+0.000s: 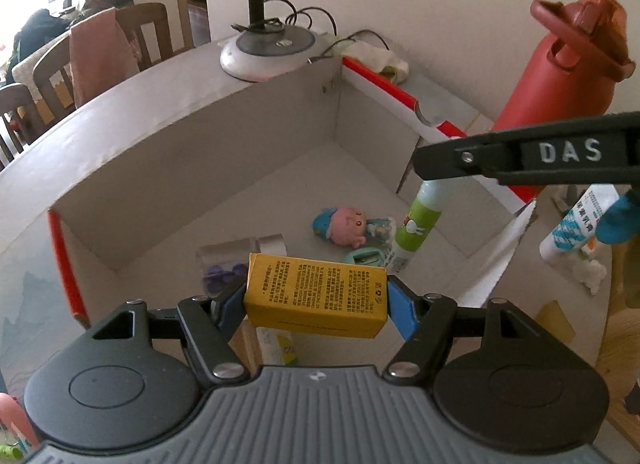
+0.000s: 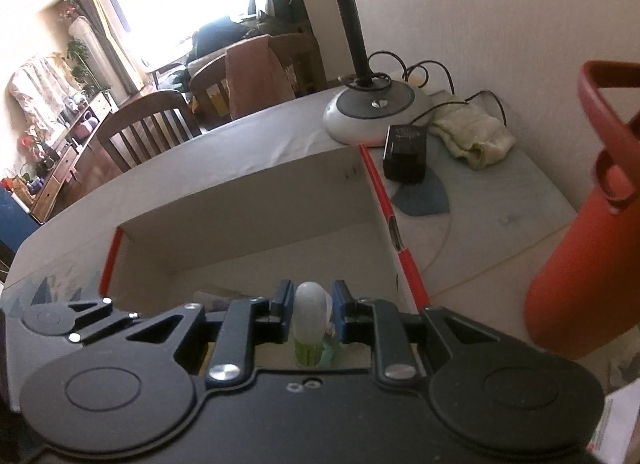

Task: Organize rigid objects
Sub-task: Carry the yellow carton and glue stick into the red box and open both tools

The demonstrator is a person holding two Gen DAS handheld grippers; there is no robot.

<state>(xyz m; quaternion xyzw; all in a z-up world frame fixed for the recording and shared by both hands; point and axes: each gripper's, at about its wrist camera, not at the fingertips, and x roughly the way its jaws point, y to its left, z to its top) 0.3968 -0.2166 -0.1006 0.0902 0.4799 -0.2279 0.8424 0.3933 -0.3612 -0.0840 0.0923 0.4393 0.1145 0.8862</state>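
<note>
My left gripper (image 1: 316,298) is shut on a yellow carton (image 1: 320,296) with black print, its blue pads (image 1: 400,304) pressing both ends. It hangs over the open cardboard box (image 1: 200,136). On the box floor lie a pink and blue toy figure (image 1: 344,226), a clear block (image 1: 228,264) and a green sharpener (image 1: 366,258). My right gripper (image 2: 310,304) is shut on a green and white bottle (image 2: 308,312) by its pale cap. From the left wrist view that bottle (image 1: 418,224) hangs upright inside the box under the right gripper (image 1: 424,162).
A tall red flask (image 2: 580,264) stands right of the box. Behind the box sit a lamp base (image 2: 376,112) with cables, a black adapter (image 2: 406,160) and a crumpled cloth (image 2: 472,136). A white tube (image 1: 572,228) lies at the right. Wooden chairs (image 2: 148,128) stand beyond the table.
</note>
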